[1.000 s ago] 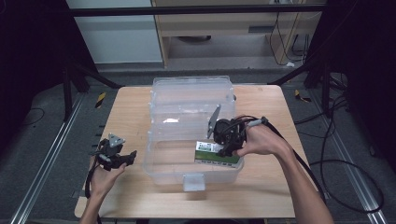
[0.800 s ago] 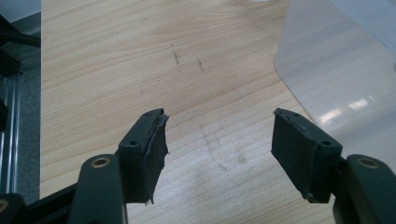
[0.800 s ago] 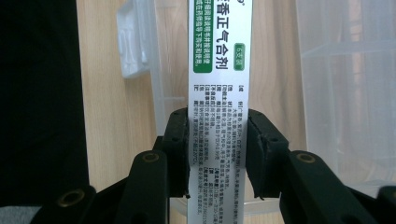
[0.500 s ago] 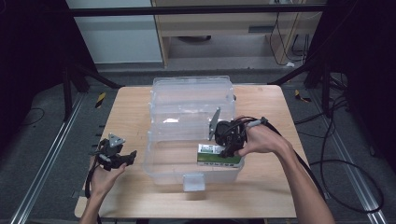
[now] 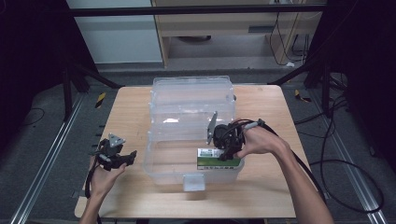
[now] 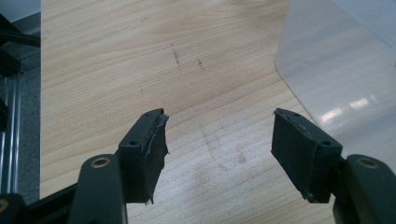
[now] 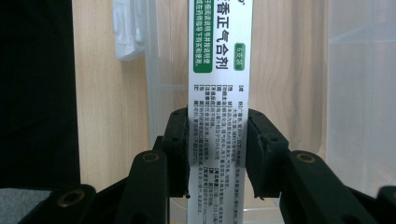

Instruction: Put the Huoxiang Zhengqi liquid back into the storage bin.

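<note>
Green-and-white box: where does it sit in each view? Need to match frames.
High view: the green-and-white box lies right of centre, at the near right of the clear bin, under the right claw.
Right gripper view: the box runs up the centre from the bottom edge, clamped between the claw's two black jaws.
Left gripper view: not in it; the open left claw is over the wooden table.
Shared landmark: the clear bin.

Wooden table [image 5: 135, 112] — black cables [image 5: 345, 172] on the floor.
</note>
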Tool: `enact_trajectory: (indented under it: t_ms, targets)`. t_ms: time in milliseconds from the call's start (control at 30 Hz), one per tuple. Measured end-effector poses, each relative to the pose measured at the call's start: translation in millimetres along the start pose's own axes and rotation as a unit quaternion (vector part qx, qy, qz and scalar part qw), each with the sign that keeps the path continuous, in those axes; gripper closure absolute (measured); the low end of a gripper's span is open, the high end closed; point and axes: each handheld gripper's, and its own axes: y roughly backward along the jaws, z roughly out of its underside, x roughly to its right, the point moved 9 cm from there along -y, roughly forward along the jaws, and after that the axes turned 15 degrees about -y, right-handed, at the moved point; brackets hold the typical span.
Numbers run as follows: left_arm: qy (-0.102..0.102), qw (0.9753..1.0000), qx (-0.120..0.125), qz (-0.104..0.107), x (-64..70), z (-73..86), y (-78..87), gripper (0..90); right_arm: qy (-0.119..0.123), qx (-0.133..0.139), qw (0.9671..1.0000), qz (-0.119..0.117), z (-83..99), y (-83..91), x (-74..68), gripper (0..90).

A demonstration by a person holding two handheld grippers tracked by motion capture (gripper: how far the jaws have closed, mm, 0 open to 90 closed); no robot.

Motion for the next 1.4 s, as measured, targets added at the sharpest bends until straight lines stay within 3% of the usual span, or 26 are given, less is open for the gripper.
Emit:
enact_trajectory:
  t_ms: [1400]
  targets:
    - [-0.002, 1.0, 0.0, 0.0, 0.7, -0.5, 0.0, 34.7, 0.021, -0.026, 0.9994, 0.001, 6.4, -35.3, -2.4, 63.4]
